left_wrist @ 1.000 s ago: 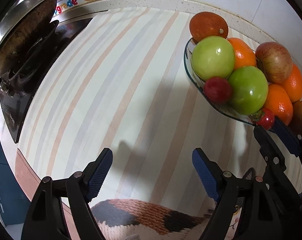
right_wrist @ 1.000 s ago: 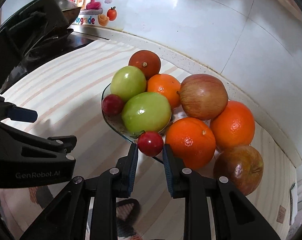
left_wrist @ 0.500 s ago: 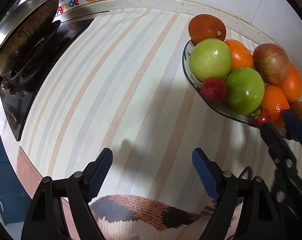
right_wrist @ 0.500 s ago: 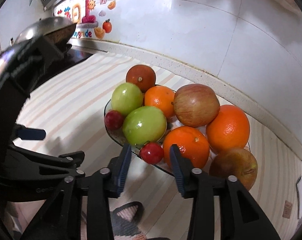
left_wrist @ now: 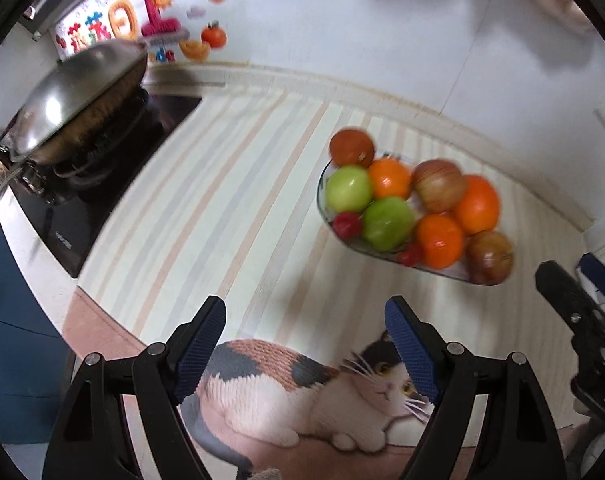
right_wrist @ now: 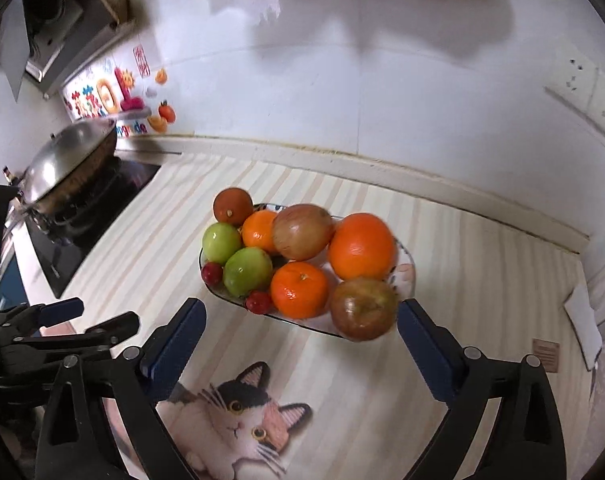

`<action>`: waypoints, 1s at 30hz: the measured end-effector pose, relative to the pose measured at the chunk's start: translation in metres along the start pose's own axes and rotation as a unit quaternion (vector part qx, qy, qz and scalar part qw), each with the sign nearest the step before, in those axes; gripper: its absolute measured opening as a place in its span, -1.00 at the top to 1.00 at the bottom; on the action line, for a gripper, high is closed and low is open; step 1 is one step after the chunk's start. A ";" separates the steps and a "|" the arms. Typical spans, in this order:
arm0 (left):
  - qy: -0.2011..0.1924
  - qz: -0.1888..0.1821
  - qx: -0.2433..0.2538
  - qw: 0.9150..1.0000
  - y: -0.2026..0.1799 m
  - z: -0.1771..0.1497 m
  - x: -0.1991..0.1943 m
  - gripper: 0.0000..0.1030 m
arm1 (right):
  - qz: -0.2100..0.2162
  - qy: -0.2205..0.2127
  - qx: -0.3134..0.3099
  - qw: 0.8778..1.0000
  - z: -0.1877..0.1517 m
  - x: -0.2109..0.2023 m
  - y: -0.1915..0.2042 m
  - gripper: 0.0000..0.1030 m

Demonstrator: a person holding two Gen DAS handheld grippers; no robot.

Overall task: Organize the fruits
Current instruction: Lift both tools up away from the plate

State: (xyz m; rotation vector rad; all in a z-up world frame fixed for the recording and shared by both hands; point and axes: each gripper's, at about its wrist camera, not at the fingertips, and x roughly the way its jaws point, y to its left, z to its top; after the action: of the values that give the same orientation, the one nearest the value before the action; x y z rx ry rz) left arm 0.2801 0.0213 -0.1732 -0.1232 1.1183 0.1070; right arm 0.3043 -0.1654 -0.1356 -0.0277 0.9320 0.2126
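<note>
Both tools, right (right_wrist: 300,344) and left (left_wrist: 305,344), have pulled back, spread wide.

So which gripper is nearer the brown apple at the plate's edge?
Right. The right gripper opens just short of the brown apple; the left gripper sits further back, off to the apple's left.

The dish (right_wrist: 408,280) sits on the counter (right_wrist: 482,280), ahead of my right gripper (right_wrist: 298,344) and ahead-right of my left gripper (left_wrist: 305,340). All the fruit lies heaped in it: two apples (right_wrist: 238,258) on its left side, an orange (right_wrist: 360,246) on the right, a tangerine (right_wrist: 299,290) in front between them. Two cherries (right_wrist: 258,301) rest at the near-left rim. The wok (right_wrist: 68,158) stands on the stove (right_wrist: 82,224), far left, by the wall (right_wrist: 342,100). The cat mat (right_wrist: 230,416) lies under both grippers at the counter's near edge. My left gripper is beside the right one, to its left.
</note>
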 end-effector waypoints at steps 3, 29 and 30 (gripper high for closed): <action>-0.017 -0.004 -0.001 1.000 -0.002 -0.003 -0.028 -0.58 | -0.003 -0.010 0.002 1.000 -0.002 -0.027 -0.006 -0.92; -0.149 -0.033 0.047 0.987 0.014 -0.127 -0.244 -0.58 | -0.030 -0.100 0.035 0.994 -0.121 -0.297 0.036 -0.97; -0.152 -0.035 0.047 0.987 0.014 -0.133 -0.251 -0.58 | -0.030 -0.102 0.035 0.994 -0.127 -0.307 0.037 -0.97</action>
State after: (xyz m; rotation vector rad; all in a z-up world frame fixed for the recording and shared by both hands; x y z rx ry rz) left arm 0.0511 0.0093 -0.0053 -0.0594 0.8111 0.0097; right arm 0.0198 -0.1959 0.0362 0.0307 0.7340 0.1242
